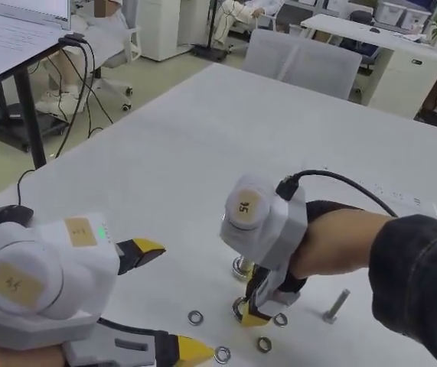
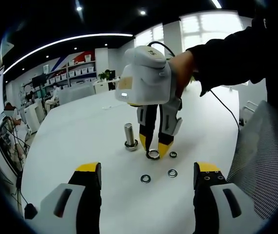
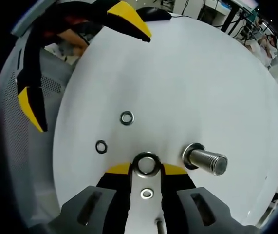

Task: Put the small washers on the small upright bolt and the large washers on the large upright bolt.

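The large washer sits between the two yellow tips of the right hand-held gripper; both jaws are closed against its rim, one on each side; whether it rests on the bench or is lifted clear cannot be told. In the left gripper view the same washer is at the tips of the right hand-held gripper, which points down at the bench.

The large upright bolt stands just beside the held washer, apart from it; a dark ring surrounds its base. The left gripper view shows this bolt next to the down-pointing jaws; in the head view it is partly hidden behind the right hand-held gripper.

Loose washers lie flat on the bench around the tips; one is just beside them; others lie near. The small bolt stands on its head to the right of the group.

The left hand-held gripper is at the near edge; its jaws are wide apart and hold nothing; the right gripper view shows it over the bench edge. A hand grips the right hand-held gripper.
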Demonstrator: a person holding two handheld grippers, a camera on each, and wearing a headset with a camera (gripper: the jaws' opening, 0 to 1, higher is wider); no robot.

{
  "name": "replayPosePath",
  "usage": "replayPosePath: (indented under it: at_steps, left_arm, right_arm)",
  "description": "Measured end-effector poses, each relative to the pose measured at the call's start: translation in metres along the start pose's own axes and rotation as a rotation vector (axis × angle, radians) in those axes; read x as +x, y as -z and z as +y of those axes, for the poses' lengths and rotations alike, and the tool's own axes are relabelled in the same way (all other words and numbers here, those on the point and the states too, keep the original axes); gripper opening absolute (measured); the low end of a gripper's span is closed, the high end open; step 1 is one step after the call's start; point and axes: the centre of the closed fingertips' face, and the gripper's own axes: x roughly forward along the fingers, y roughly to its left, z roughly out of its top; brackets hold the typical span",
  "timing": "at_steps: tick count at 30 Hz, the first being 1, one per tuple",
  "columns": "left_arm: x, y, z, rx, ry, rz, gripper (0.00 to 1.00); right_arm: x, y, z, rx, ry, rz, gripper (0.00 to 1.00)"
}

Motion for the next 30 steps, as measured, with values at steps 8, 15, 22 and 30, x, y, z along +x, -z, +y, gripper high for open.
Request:
replayPosePath:
  at_steps: [8, 15, 22, 30]
  left_arm:
    - [0.001, -0.001, -0.001, 0.004, 0.005, 0.001, 0.77]
    - [0.001, -0.001, -0.001, 0.006, 0.006, 0.000, 0.77]
    - [0.002, -0.002, -0.002, 0.008, 0.009, -0.001, 0.77]
    - [0.002, -0.002, -0.003, 0.008, 0.009, -0.001, 0.77]
  right_arm:
    - [-0.012, 0.008, -0.006, 0.026, 0.013, 0.001, 0.24]
    - [-0.023, 0.014, -0.008, 0.035, 0.028, 0.008, 0.24]
    - [-0.037, 0.018, -0.012, 0.039, 0.042, 0.012, 0.24]
    - [-0.056, 0.021, -0.015, 0.036, 0.047, 0.018, 0.24]
